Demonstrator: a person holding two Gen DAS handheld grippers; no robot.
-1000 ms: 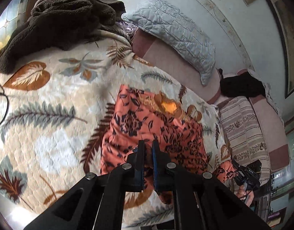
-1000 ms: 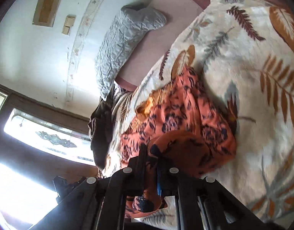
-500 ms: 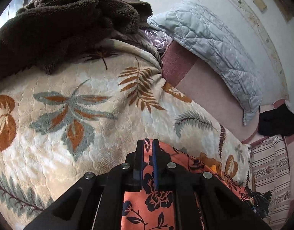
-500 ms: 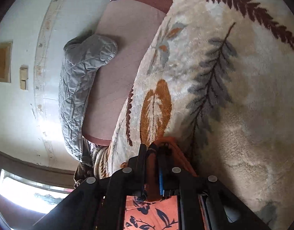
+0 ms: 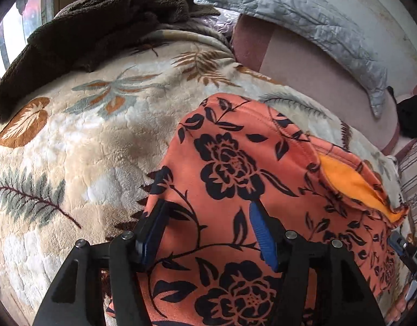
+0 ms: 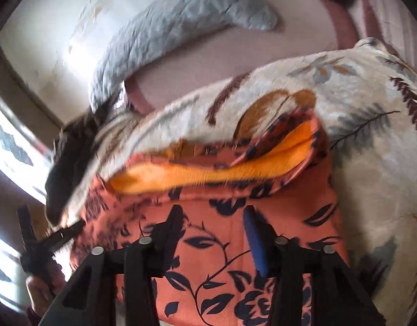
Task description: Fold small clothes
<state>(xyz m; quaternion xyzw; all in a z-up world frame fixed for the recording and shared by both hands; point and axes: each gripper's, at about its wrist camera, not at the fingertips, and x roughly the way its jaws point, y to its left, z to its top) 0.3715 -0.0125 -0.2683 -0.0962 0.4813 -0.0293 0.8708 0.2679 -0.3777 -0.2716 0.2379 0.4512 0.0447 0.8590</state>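
**Both grippers let go over the orange cloth**

While the orange flowered cloth [image 5: 235, 179] lies flat on the fluffy leaf blanket [image 5: 72, 141], both grippers hang just above it. The cloth has black flowers, and its plain orange inside [image 6: 208, 171] shows at the far edge where one flap turns up. The left gripper [image 5: 205, 217] has its fingers [image 5: 260, 231] spread, and they are opening wider. The cloth is under them, not pinched. The right gripper [image 6: 211, 217] is opening too, and its fingers [image 6: 251, 236] stand apart over the cloth with nothing squeezed between them. The right view is blurry. Past the blanket sits a bare pink mattress [image 5: 317, 76]. A grey quilted pillow [image 5: 303, 19] leans along the wall. A dark brown fuzzy blanket [image 5: 94, 27] is heaped at the far left corner.
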